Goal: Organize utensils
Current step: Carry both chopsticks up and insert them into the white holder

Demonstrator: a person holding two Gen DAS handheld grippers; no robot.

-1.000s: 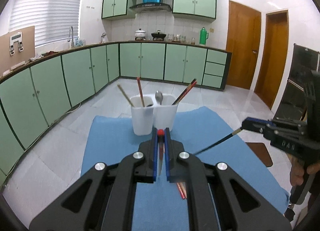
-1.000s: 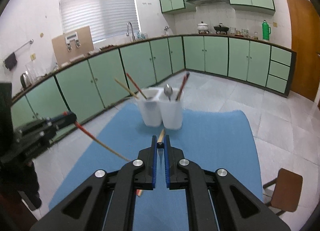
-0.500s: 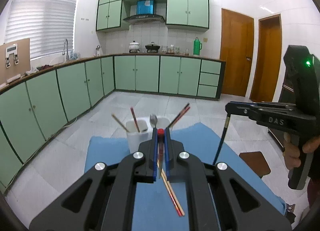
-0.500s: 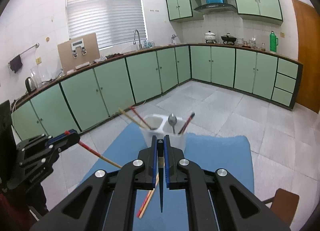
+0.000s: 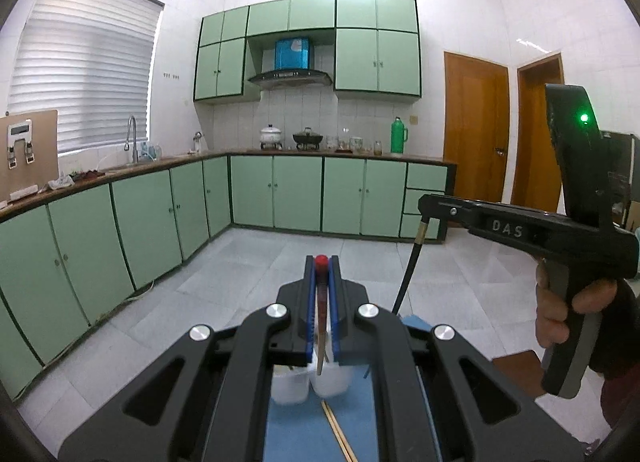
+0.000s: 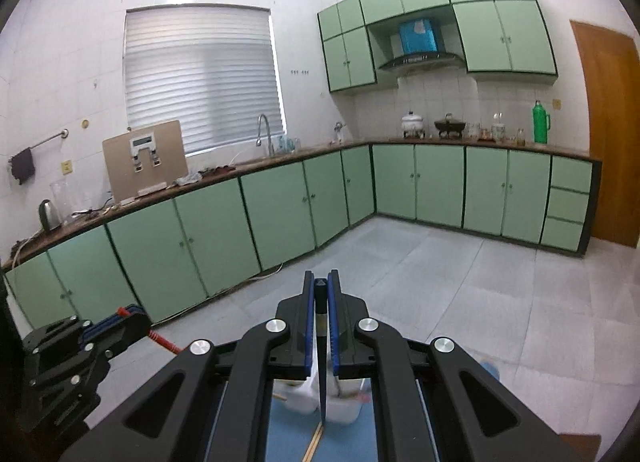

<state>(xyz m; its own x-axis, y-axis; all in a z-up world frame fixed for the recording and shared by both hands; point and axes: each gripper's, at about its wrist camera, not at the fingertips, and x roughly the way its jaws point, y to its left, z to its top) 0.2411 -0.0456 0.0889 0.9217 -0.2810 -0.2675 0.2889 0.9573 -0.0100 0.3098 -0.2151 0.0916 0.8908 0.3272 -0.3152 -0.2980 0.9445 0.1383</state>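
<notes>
Both claws have risen since the earlier frames: the white double holder, which a second ago stood well ahead of the fingertips, now sits low in each view, behind the claw bodies.

Left claw [image 5: 322, 262]: pressed together, pinching a red-tipped chopstick [image 5: 321, 302]. The red end shows at the fingertips; the shaft hangs down between the blue pads and its lower end sits over the white holder [image 5: 308, 386]. Whether it touches the holder cannot be told. A second ago this stick lay low over the cloth; it now hangs steeply.

Right claw [image 6: 321, 282]: pressed together, pinching a black chopstick [image 6: 321, 362]. Its dark end shows at the fingertips and its point hangs down over the holder. In the left wrist view the same stick drops near vertical from the right claw's tip; a second ago it slanted out nearly flat.

One pale pair of chopsticks [image 5: 340, 434] lies on the blue cloth [image 5: 296, 434] covering the table, just in front of the holder.

A hand [image 5: 568, 314] grips the right claw's handle at the right edge of the left wrist view.

Beyond: grey tiled floor [image 5: 248, 262], green base cabinets [image 5: 296, 190], and the counter with a green flask [image 5: 398, 136].
</notes>
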